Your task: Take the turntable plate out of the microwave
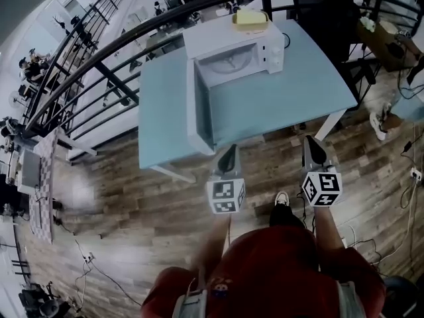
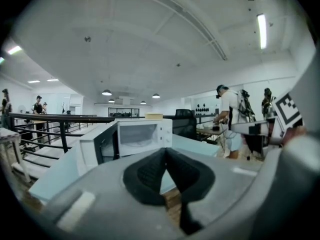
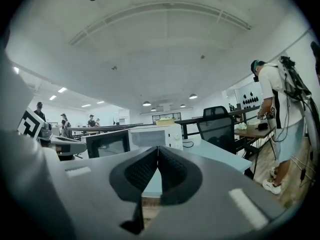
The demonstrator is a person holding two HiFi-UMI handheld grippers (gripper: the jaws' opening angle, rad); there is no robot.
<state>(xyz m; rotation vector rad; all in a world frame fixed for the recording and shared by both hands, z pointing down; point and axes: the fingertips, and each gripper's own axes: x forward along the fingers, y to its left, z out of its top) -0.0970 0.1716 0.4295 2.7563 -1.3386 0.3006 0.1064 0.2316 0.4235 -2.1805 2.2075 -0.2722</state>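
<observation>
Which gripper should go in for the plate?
Left, probably: the left gripper sits straight in front of the open microwave and plate; the right gripper is off to the side. Both are shut.

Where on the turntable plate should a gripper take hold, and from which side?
Probably its near rim, straight in through the open front. The turntable plate lies flat inside the microwave, walled on its other sides, leaving only that edge reachable; the door hangs open at left.
</observation>
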